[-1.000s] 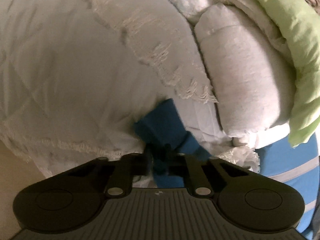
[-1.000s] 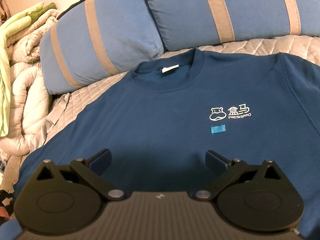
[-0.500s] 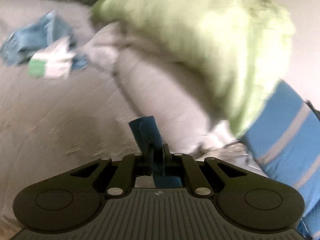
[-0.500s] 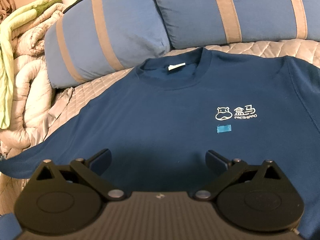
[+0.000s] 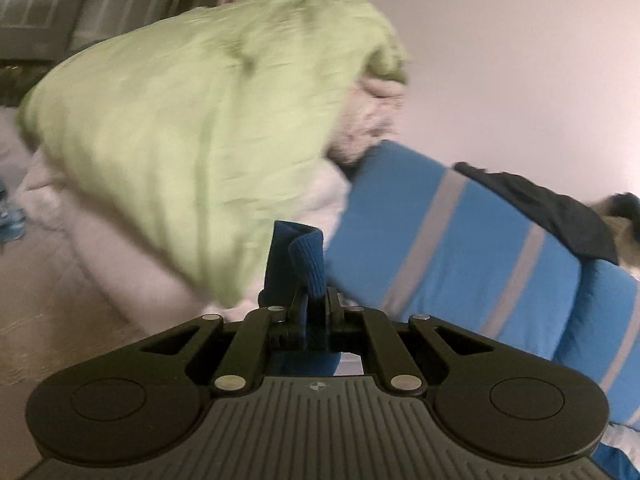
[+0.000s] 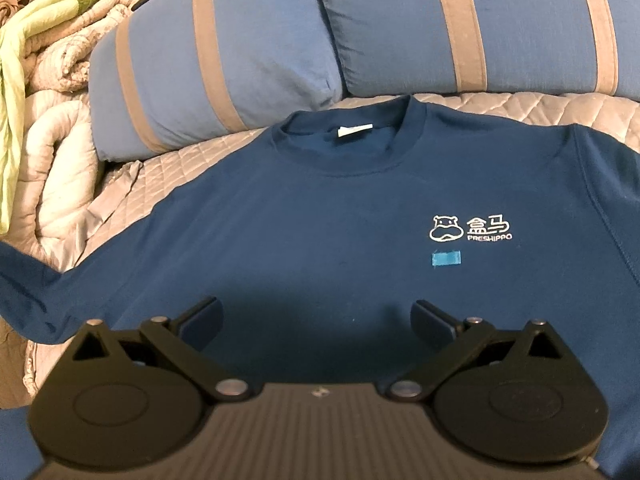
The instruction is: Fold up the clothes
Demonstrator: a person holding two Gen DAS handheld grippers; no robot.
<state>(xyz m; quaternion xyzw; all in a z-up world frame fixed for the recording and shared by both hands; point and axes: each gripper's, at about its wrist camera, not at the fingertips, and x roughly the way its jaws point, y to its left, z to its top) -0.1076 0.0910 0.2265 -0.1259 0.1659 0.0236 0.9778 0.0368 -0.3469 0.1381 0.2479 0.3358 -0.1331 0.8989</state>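
Observation:
A dark blue sweatshirt (image 6: 340, 232) with a white hippo logo (image 6: 470, 229) lies face up on the quilted bed, collar toward the pillows. Its left sleeve (image 6: 36, 300) is stretched out to the left. My left gripper (image 5: 316, 300) is shut on the ribbed blue cuff (image 5: 306, 260) of that sleeve and holds it raised. My right gripper (image 6: 316, 320) is open and empty, just above the lower front of the sweatshirt.
Two blue pillows with grey stripes (image 6: 224, 60) (image 6: 500, 24) lie behind the sweatshirt. A pile of pale quilts (image 6: 56, 168) topped by a green blanket (image 5: 180, 128) is at the left. The grey quilted bedspread (image 6: 540, 110) shows around the shirt.
My left gripper has lifted and swung right with the cuff, its view going from the quilts to the green blanket and pillow. The sleeve now stretches out at the left. The right gripper stayed open.

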